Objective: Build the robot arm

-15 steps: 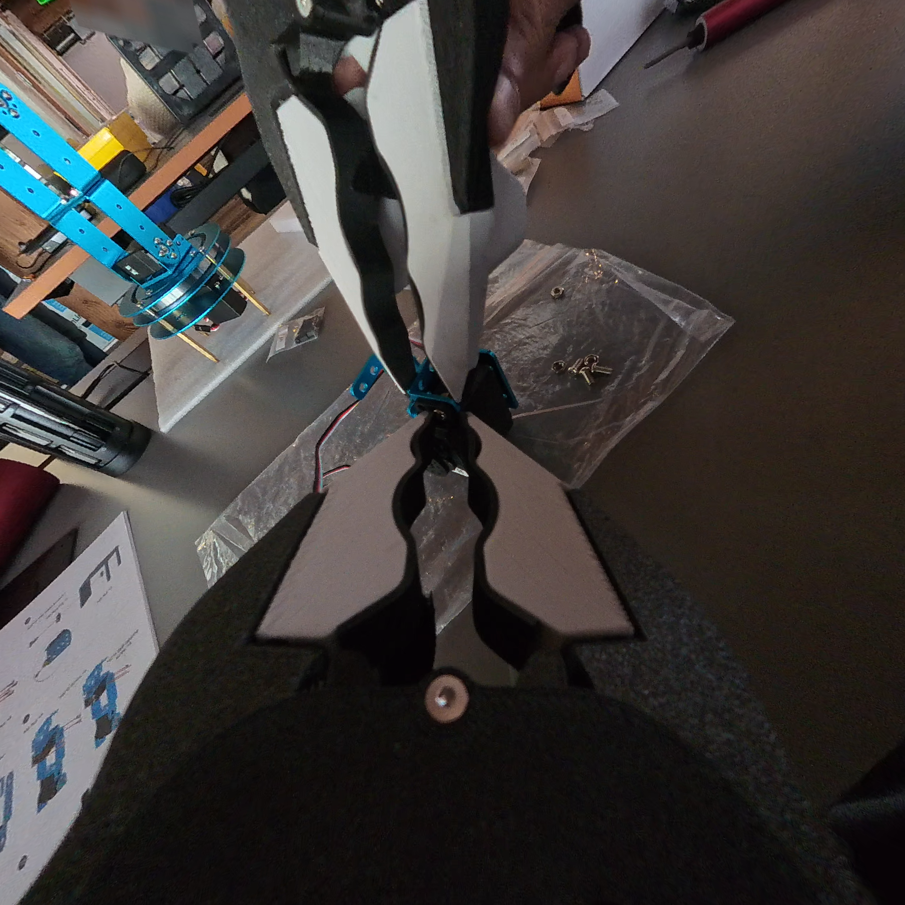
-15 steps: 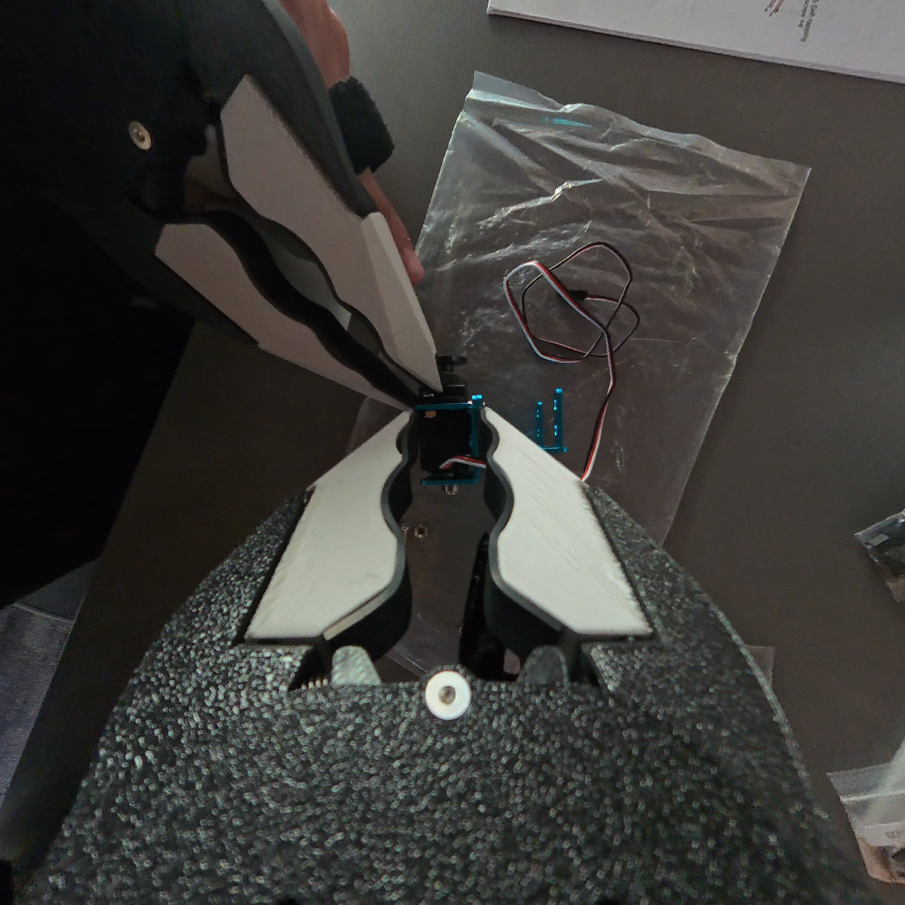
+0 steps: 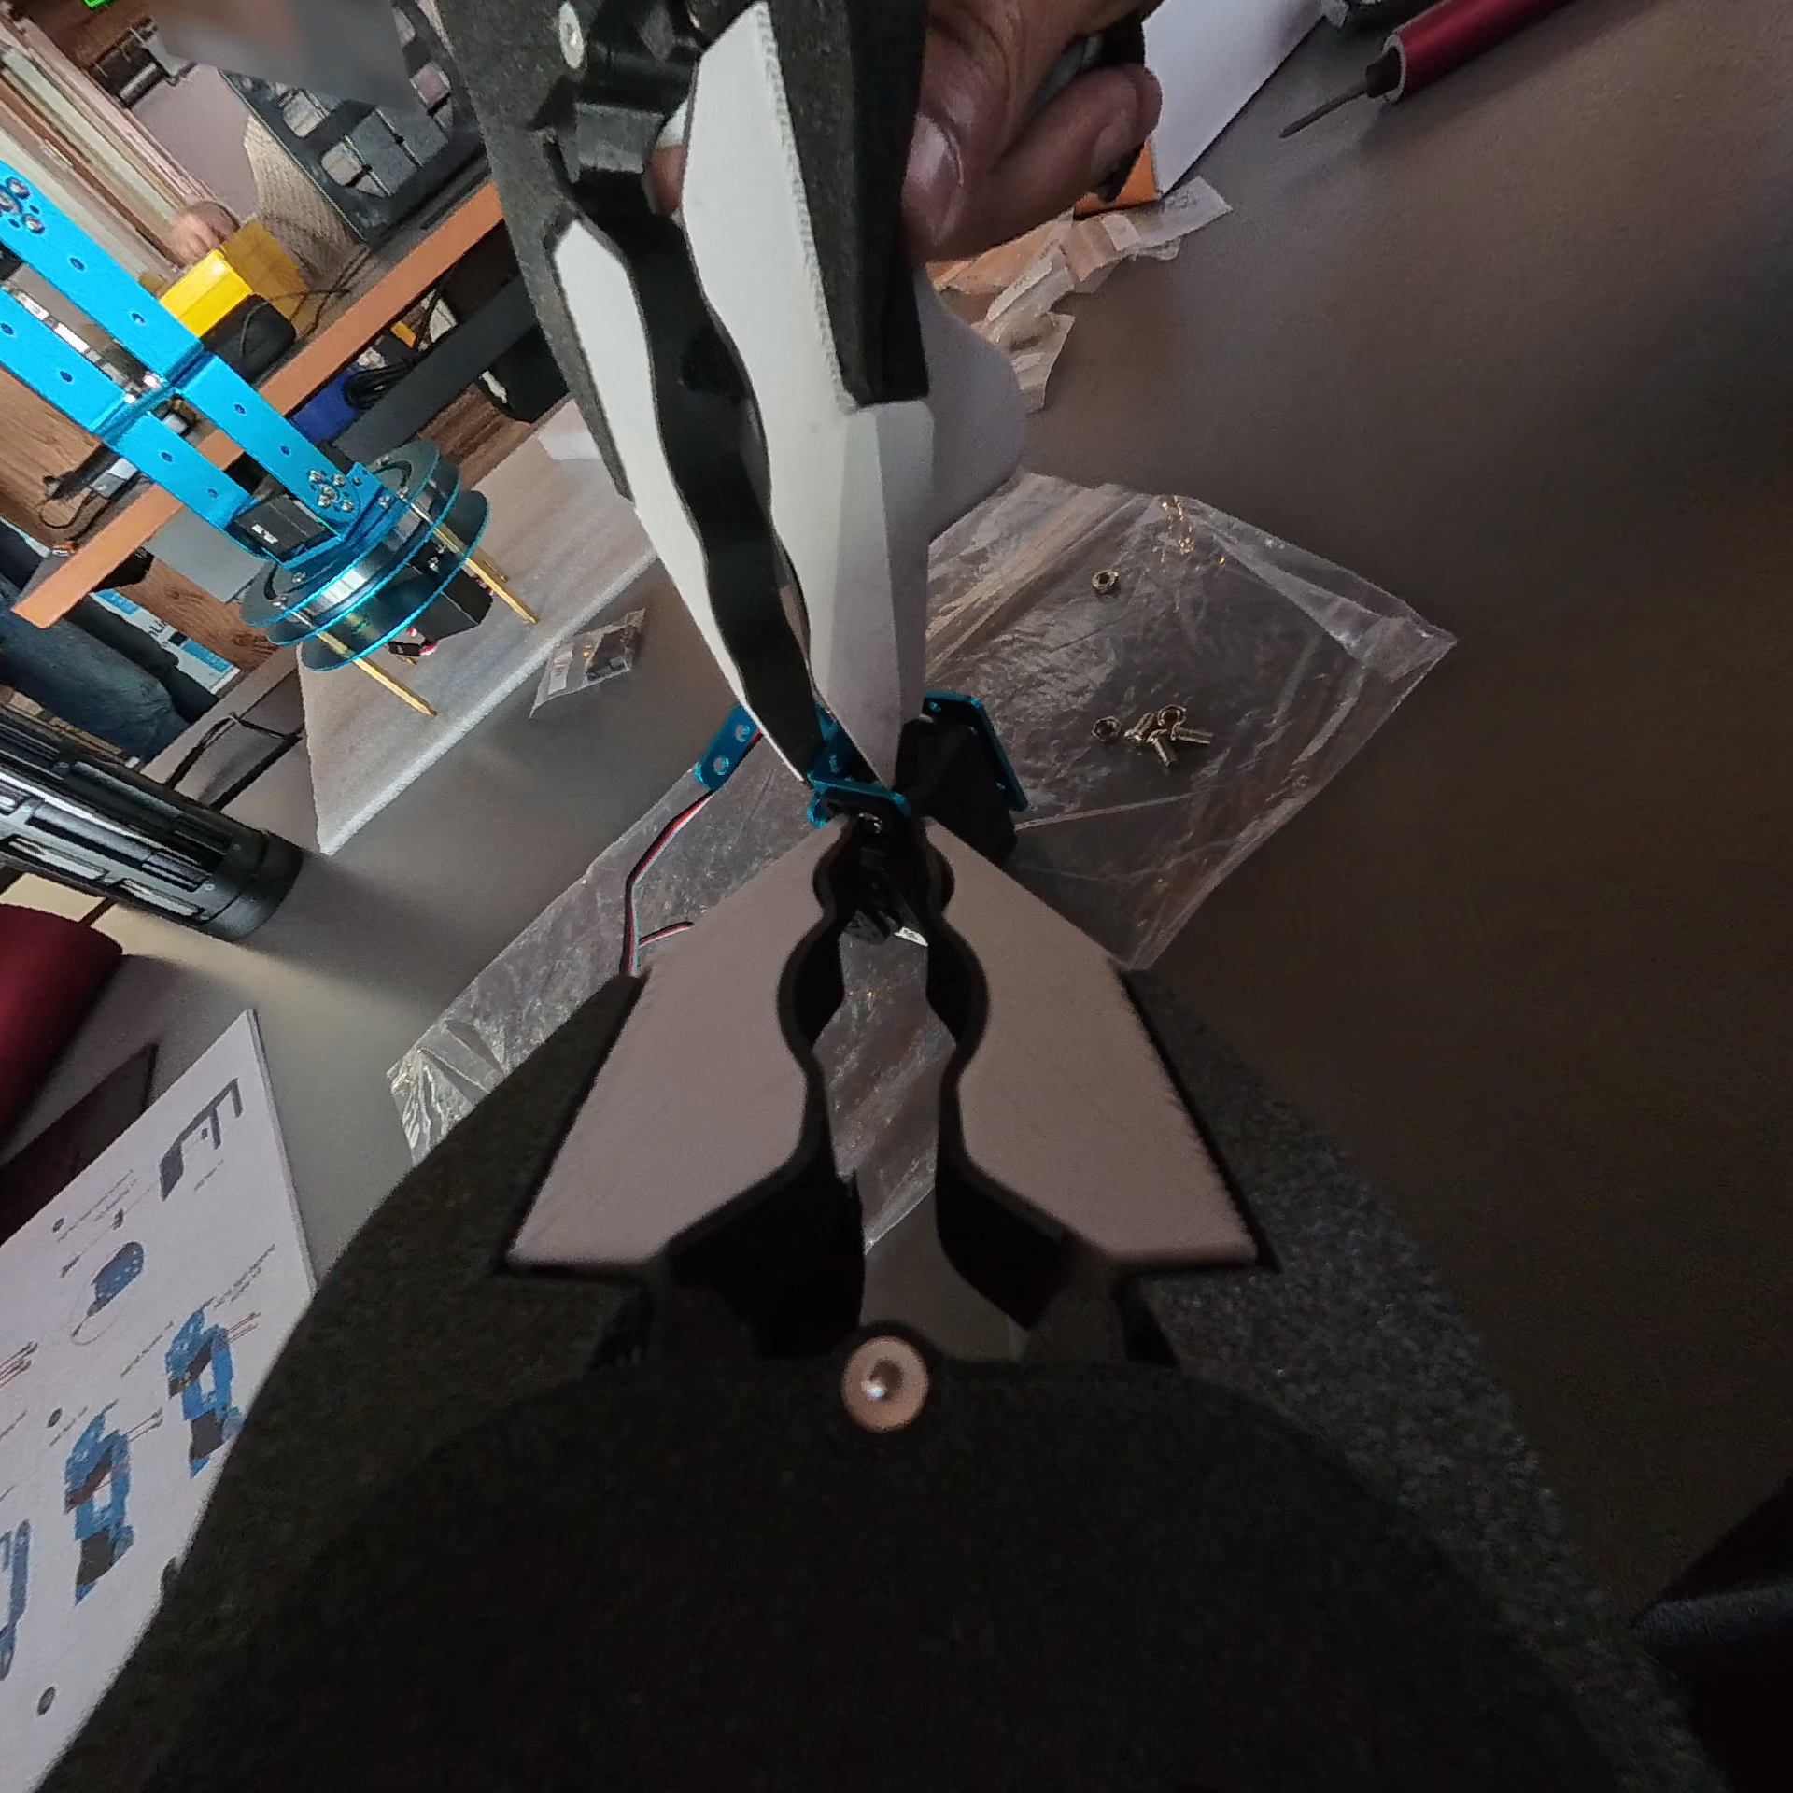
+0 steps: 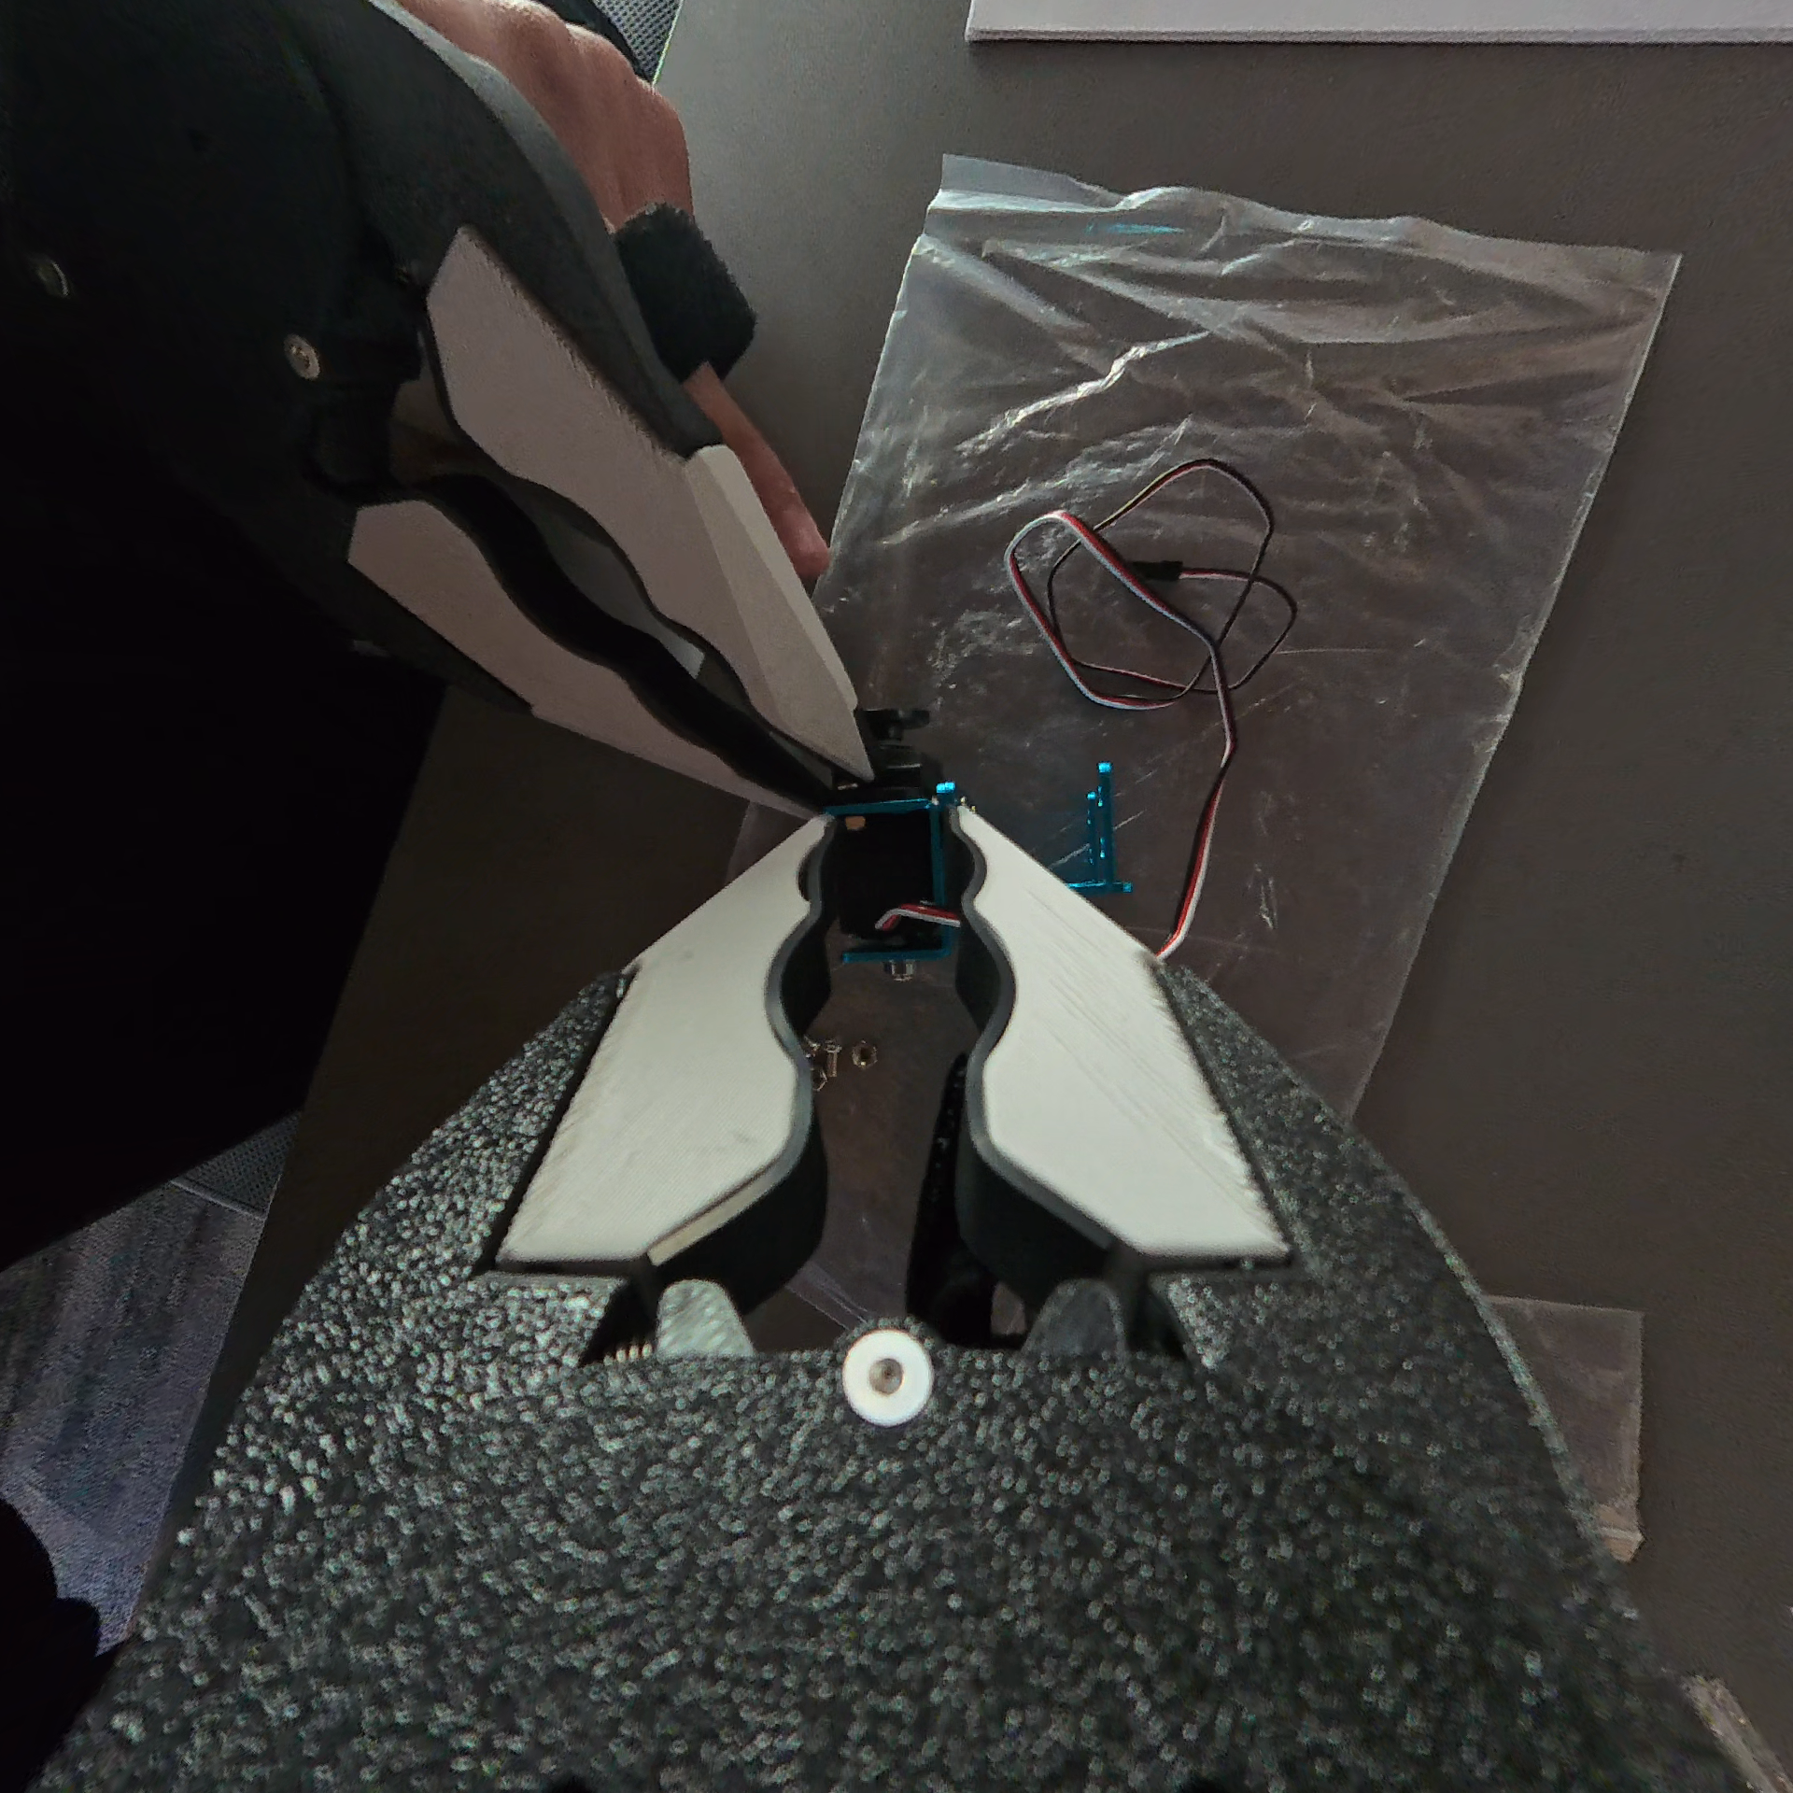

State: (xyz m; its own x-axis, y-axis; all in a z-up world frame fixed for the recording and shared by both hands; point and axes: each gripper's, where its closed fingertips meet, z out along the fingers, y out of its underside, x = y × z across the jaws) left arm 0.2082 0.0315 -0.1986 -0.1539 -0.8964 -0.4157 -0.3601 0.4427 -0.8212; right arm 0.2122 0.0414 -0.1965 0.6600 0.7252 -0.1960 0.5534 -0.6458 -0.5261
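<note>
Two grippers meet on one part: the right gripper has its fingers closed on the blue bracket holding a black servo, above the plastic bag on the tabletop; the left gripper pinches the servo's far end, fingers nearly shut. Judging so, steady grips and small aligned movements suit best

Left gripper: coarse black pebbled plastic body, round pale screw cap centred at the base, two flat white tapering fingers edged with wavy black rubbery inner lining. Right gripper: same build; grain of body reads speckled grey-black, white fingers show fine ribbed print lines. Black fuzzy strap wraps one finger of the hand on the left gripper.
</note>
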